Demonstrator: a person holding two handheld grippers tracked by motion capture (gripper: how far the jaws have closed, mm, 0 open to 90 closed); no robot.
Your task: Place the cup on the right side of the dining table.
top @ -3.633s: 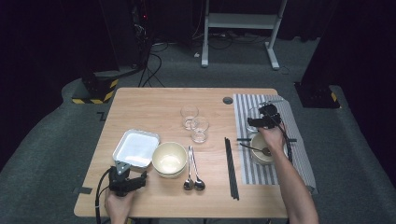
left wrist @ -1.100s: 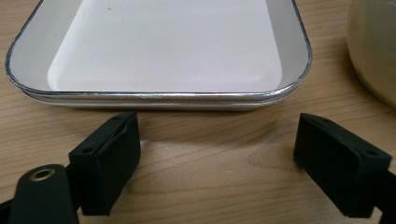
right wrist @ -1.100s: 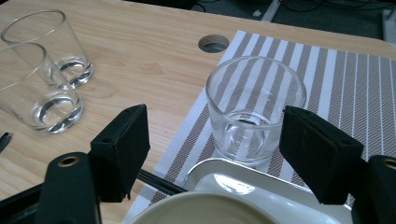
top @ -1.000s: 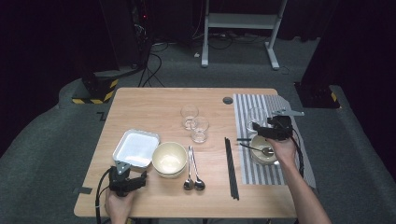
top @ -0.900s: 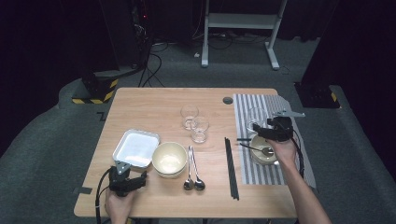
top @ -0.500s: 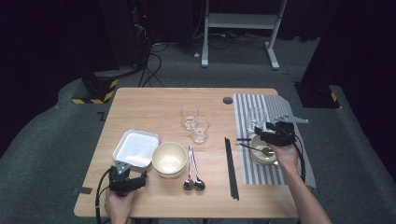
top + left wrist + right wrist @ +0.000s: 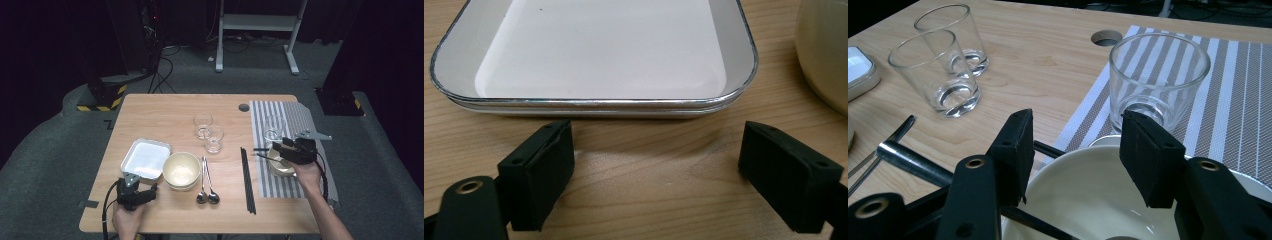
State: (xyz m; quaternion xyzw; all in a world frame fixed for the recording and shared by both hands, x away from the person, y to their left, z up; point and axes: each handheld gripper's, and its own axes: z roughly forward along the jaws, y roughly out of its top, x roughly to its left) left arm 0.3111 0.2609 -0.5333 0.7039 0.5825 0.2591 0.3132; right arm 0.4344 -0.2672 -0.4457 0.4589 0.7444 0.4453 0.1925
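My right gripper [image 7: 283,147] hovers over a cream bowl [image 7: 281,166] on the striped placemat [image 7: 292,117]. In the right gripper view its jaws [image 7: 1075,135] stand half apart above the bowl's rim [image 7: 1083,170]. They have just been closing, and nothing is pressed between the pads. A thin dark utensil [image 7: 1048,149] lies across the bowl. A clear glass [image 7: 1158,80] stands just beyond on the mat. My left gripper [image 7: 142,192] rests open near the table's front left, its jaws [image 7: 656,165] facing the rim of a white tray [image 7: 599,103].
Two empty glasses [image 7: 202,124] [image 7: 214,138] stand mid-table. A second cream bowl [image 7: 181,170] sits beside the tray [image 7: 145,157]. Two spoons [image 7: 206,182] and black chopsticks [image 7: 247,180] lie towards the front. A cable hole [image 7: 244,107] is at the back.
The right gripper has drifted a little towards the person and to the right over the bowl, and its jaws have narrowed. The left gripper has not moved.
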